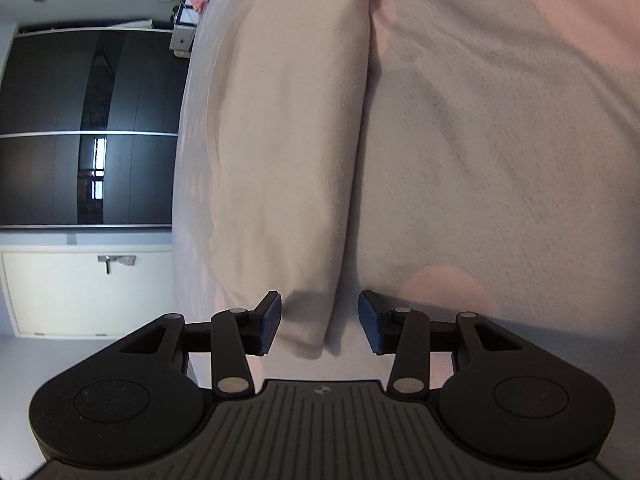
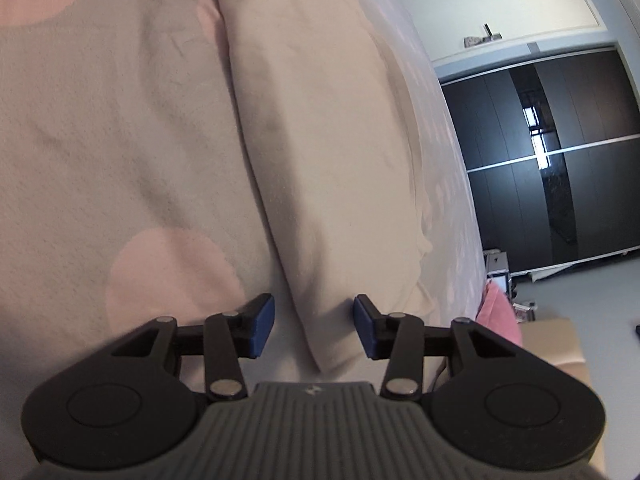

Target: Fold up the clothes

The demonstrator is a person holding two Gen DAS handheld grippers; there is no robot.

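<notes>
A cream folded garment (image 1: 288, 152) lies as a long strip on the bed, running away from the camera. My left gripper (image 1: 320, 322) is open, its blue pads on either side of the garment's near corner, not touching it. The same garment (image 2: 332, 160) shows in the right wrist view. My right gripper (image 2: 314, 328) is open around its other end corner, pads apart from the cloth.
The bed cover (image 1: 500, 140) is grey-beige with pink circles (image 2: 172, 276). The bed's edge runs beside the garment. A dark wardrobe (image 1: 88, 132) and a white door stand beyond. A pink cloth (image 2: 500, 312) and a cardboard box lie off the bed.
</notes>
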